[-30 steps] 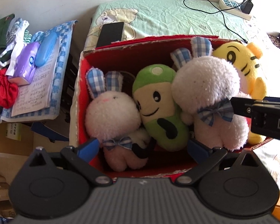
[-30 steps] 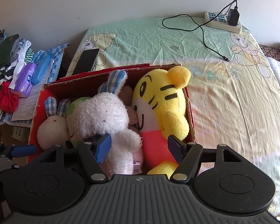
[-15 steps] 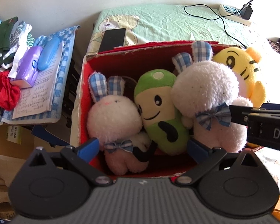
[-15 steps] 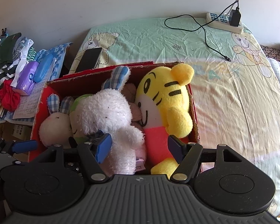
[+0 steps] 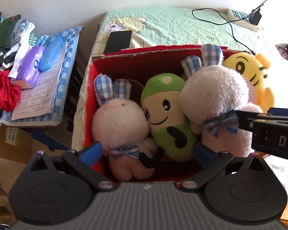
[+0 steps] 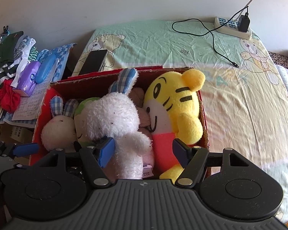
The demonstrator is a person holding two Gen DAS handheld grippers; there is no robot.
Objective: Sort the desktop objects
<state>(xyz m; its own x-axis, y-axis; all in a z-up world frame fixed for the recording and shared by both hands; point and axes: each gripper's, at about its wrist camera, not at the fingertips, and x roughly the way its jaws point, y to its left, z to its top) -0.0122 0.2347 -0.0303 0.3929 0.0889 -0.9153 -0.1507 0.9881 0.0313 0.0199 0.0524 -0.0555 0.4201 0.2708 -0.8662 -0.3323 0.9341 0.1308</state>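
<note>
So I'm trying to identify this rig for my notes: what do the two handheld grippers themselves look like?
Both look alike. The left gripper and the right gripper each have a dark grey ribbed body, two round black housings, black angled linkage arms with silver screws, and blue finger pads. In the left wrist view, the right gripper's side shows white letters "DA". No cables or sleeves are visible.

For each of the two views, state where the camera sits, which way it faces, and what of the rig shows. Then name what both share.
Left wrist: on the left gripper, open, looking forward and down into the red box; the right gripper intrudes at right.
Right wrist: on the right gripper, open, facing the yellow tiger plush; a left gripper finger shows at left.
Shared: box, plush toys, black phone.
</note>
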